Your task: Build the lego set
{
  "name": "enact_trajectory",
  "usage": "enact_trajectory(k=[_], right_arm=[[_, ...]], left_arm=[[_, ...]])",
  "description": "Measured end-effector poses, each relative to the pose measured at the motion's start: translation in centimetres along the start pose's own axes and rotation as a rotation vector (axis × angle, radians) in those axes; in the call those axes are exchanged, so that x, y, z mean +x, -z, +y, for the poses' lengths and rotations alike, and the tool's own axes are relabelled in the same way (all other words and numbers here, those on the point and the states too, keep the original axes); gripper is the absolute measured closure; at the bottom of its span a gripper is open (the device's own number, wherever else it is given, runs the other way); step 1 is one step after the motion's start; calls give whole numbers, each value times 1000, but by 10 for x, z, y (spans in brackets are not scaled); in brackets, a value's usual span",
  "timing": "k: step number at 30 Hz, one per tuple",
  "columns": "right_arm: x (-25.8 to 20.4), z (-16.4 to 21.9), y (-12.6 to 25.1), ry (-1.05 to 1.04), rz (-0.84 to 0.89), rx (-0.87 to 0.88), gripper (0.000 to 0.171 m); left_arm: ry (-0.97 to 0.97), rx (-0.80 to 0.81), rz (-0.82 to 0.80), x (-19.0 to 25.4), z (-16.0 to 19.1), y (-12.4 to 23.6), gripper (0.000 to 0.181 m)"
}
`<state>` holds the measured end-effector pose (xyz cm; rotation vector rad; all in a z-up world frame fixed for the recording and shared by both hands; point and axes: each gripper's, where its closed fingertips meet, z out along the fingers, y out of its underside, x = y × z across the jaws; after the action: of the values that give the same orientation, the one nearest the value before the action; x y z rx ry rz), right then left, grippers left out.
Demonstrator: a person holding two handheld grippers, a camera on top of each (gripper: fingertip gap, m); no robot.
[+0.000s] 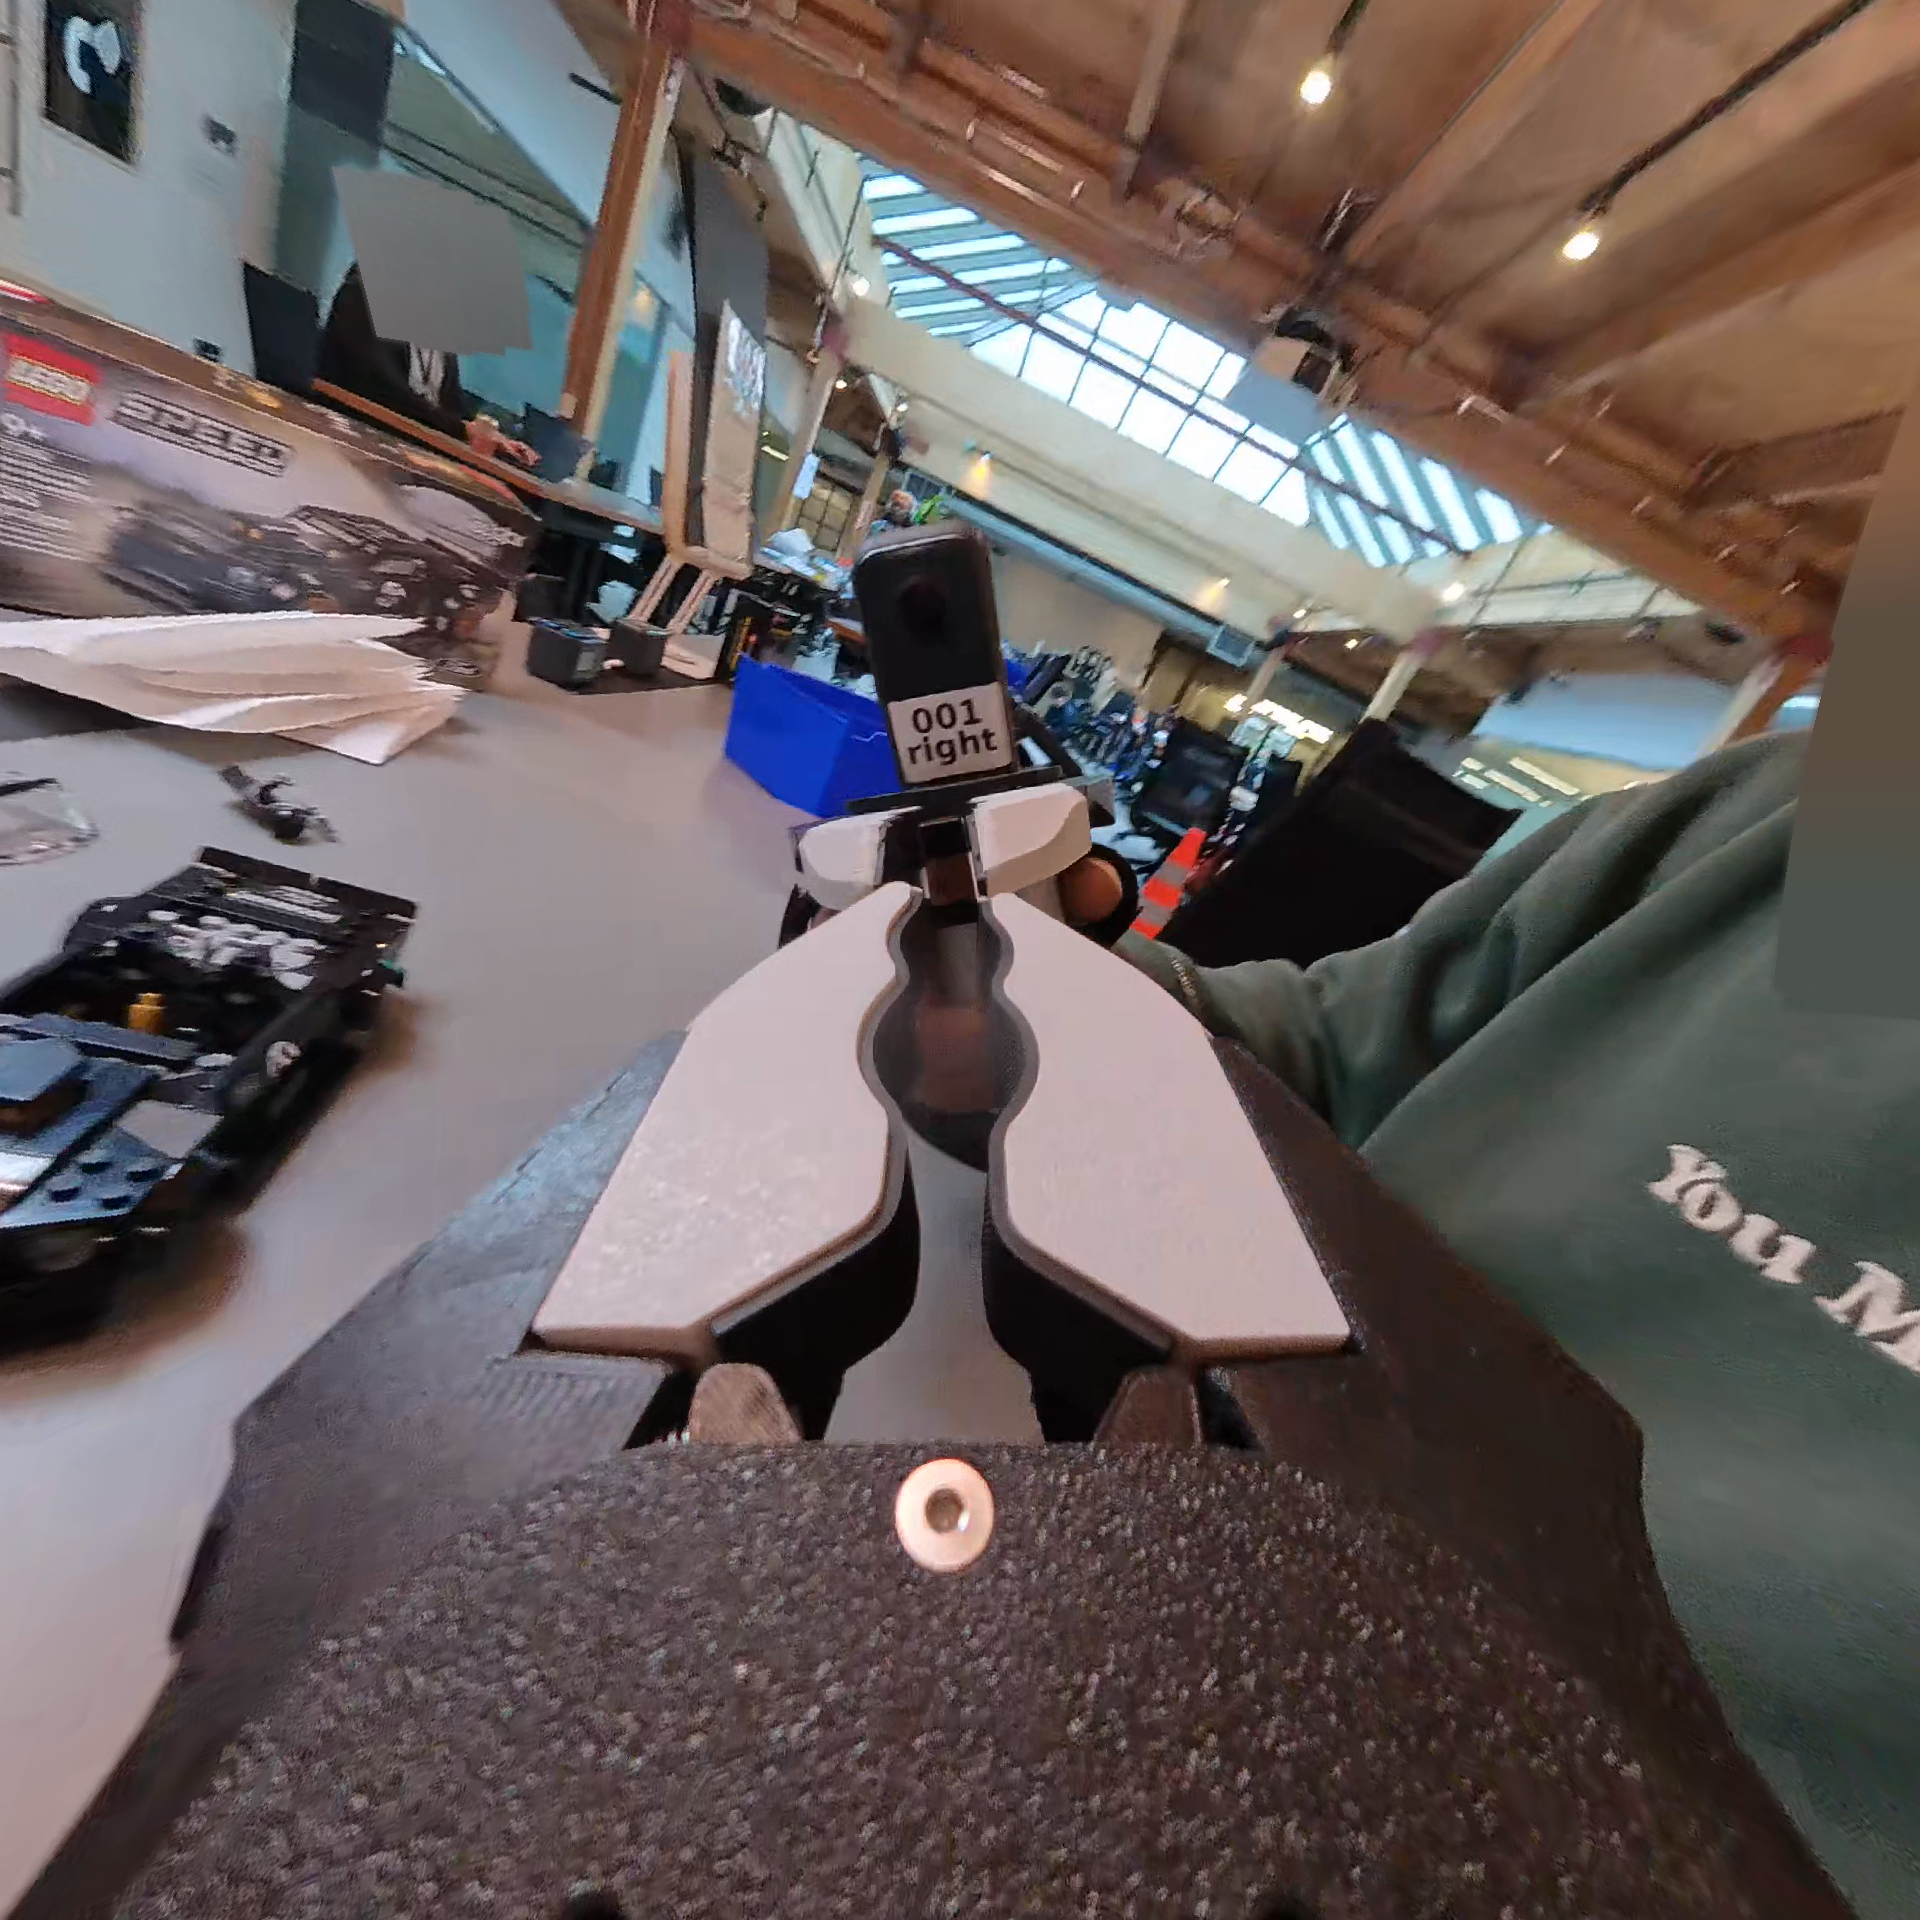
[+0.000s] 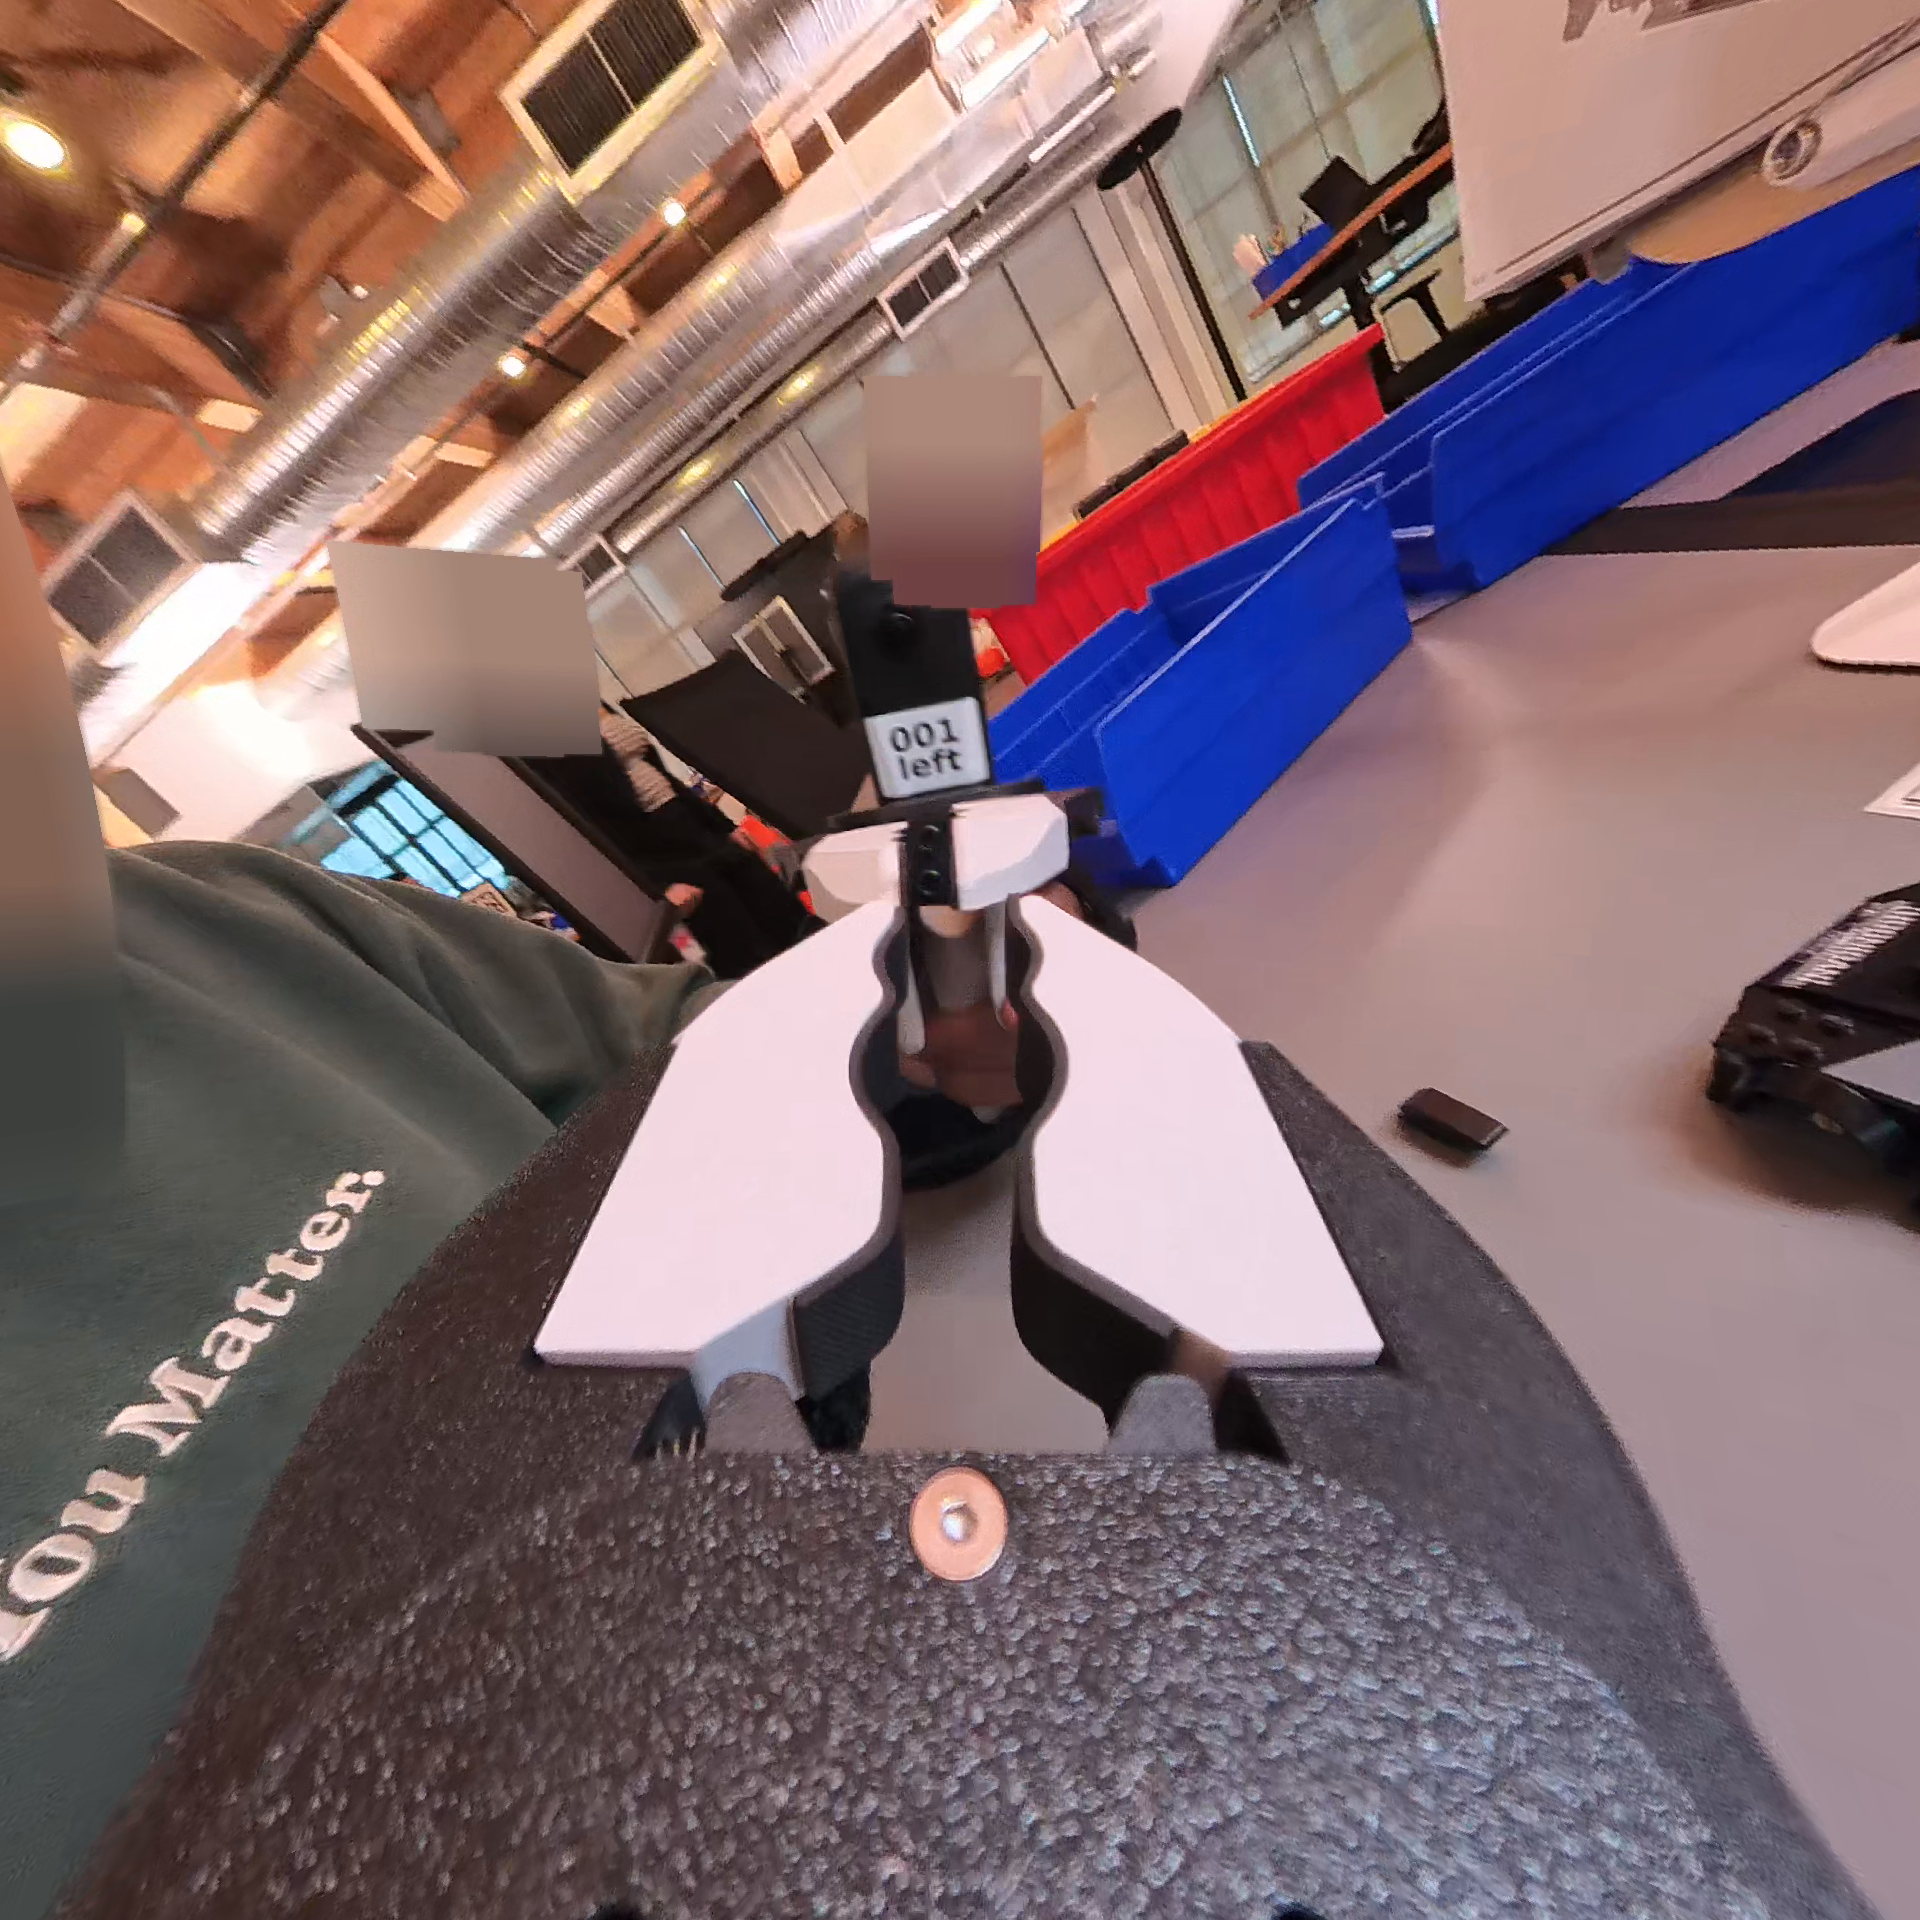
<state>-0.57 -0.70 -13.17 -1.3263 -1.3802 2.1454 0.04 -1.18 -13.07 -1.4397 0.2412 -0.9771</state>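
Note:
My two grippers meet tip to tip above the grey table. In the left wrist view my left gripper (image 1: pixel 948 902) is closed on a small black lego piece (image 1: pixel 951 868). My right gripper (image 1: pixel 935 847) faces it and clamps the same spot. In the right wrist view my right gripper (image 2: pixel 961 920) is nearly closed, and the left gripper (image 2: pixel 930 868) beyond it clamps a black holed piece (image 2: pixel 928 862). I cannot tell whether this is one piece or two. The half-built black lego car (image 1: pixel 187 1039) sits on the table to the left; it also shows in the right wrist view (image 2: pixel 1829 1029).
A loose black tile (image 2: pixel 1451 1119) lies near the car. The lego box (image 1: pixel 260 488), white paper sheets (image 1: pixel 229 675), small black parts (image 1: pixel 275 805) and a clear bag (image 1: pixel 42 831) lie at the far left. Blue bins (image 2: pixel 1247 675) and a red bin (image 2: pixel 1195 520) stand behind. A green sleeve (image 1: pixel 1558 1039) is close. The grippers are tip to tip, or close to it.

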Motion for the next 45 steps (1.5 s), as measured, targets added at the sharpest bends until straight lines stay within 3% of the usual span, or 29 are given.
enact_trajectory(k=[11,19,23,29,45], right_arm=[[-5,3,-2,75,21,-26,159],[1,12,3,335,168,-204,163],[5,19,5,352,189,-266,163],[1,44,11,277,112,-424,163],[-2,91,20,123,-29,-659,163]], left_arm=[[5,-19,26,4,7,-6,173],[60,-56,-3,-7,9,-1,172],[33,-56,-15,-8,7,1,170],[-277,-241,-46,-4,27,2,172],[-693,-550,24,8,77,7,174]])
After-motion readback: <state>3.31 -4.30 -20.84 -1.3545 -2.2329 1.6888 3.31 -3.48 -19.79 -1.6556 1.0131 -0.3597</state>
